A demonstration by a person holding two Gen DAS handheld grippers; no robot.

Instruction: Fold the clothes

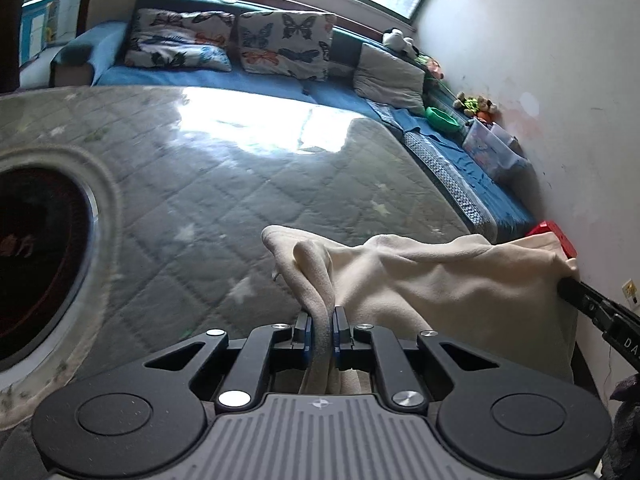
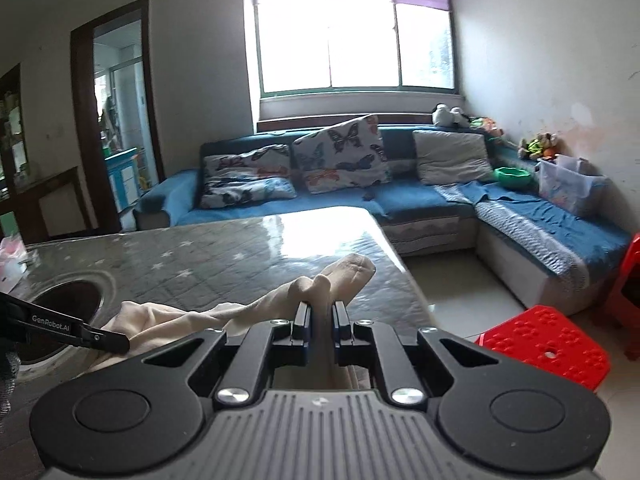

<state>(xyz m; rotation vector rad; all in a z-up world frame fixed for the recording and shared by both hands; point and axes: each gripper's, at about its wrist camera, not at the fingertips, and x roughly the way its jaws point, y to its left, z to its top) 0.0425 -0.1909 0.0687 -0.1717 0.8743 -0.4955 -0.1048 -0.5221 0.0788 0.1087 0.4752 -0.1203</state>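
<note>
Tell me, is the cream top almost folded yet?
Not yet. Nothing folded shows so far. Right now the left gripper and the right gripper are each shut on a bunch of the cream garment, holding it stretched between them above the quilted table. Still left: lay it flat, then fold it.

A cream fleece garment point(image 1: 440, 280) is hanging stretched above the quilted grey table point(image 1: 240, 184) — bunched and creased, its folded edge point(image 2: 344, 272) sticking up — soft, unpatterned, sagging between its ends.
</note>
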